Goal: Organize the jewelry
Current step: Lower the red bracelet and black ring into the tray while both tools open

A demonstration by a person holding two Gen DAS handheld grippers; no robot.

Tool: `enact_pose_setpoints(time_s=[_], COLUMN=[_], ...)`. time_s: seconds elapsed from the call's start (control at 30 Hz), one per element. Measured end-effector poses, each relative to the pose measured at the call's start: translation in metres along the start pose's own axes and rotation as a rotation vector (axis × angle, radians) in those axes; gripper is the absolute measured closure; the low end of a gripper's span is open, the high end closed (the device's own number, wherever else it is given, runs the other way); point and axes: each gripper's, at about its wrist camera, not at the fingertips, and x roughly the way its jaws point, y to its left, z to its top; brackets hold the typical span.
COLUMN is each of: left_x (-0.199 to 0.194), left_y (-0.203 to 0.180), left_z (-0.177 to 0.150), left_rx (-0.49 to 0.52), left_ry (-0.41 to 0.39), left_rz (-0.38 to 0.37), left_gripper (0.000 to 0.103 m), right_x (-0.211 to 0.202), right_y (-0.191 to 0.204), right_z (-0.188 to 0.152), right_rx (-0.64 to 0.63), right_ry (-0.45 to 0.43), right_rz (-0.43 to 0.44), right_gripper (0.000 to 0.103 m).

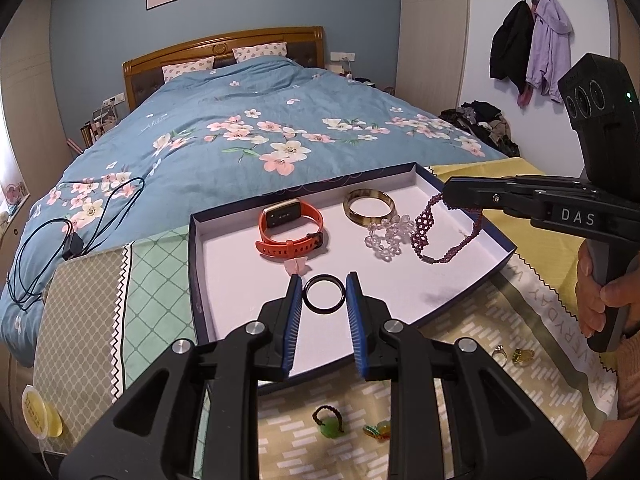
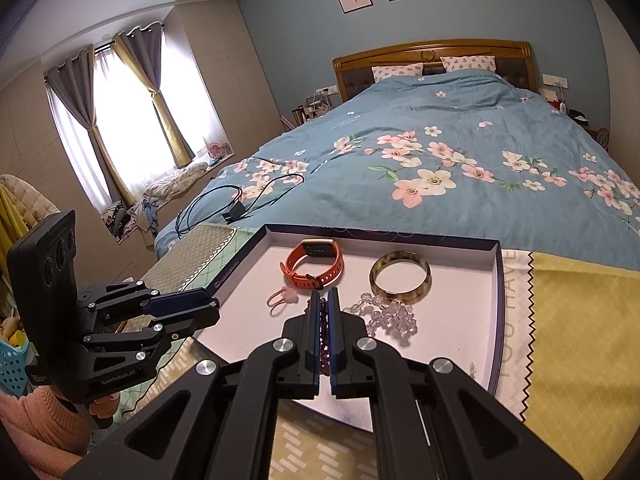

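1. The left claw [image 1: 323, 295] grips a black ring [image 1: 323, 294] above the white tray [image 1: 224, 272].
2. The right claw [image 2: 325, 312] is clenched on the purple beaded bracelet [image 1: 430, 224], which trails into the tray.

Orange watch [image 1: 290, 226], purple bracelet [image 1: 430, 224], blue floral duvet [image 1: 248, 136]

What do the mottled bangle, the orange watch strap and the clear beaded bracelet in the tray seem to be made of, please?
Bangle: glossy horn, resin or stone, judging by translucent brown-cream mottling. Watch strap: matte, flexible, with punched holes, probably silicone. Beaded bracelet: clear faceted beads that sparkle, glass or crystal, possibly acrylic.
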Motion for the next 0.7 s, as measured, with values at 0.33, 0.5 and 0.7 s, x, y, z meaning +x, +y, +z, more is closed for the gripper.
enact_pose_setpoints(time_s=[0.33,0.5,0.7], left_x=[0.02,0.03,0.044], left_y=[0.006,0.008,0.008], left_z=[0.007,0.009,0.01], left_rx=[-0.01,-0.009,-0.001], left_ry=[0.032,0.05,0.078], left_rz=[0.01,0.009,0.006], left_gripper=[0.08,0.08,0.08], right_x=[0.021,0.031,0.04], right_y=[-0.005,-0.009,-0.016], right_z=[0.004,0.005,0.005], right_rx=[0.019,0.037,0.058], right_ry=[0.033,0.05,0.066], right_rz=[0.013,0.017,0.013], right_gripper=[0.101,0.101,0.101])
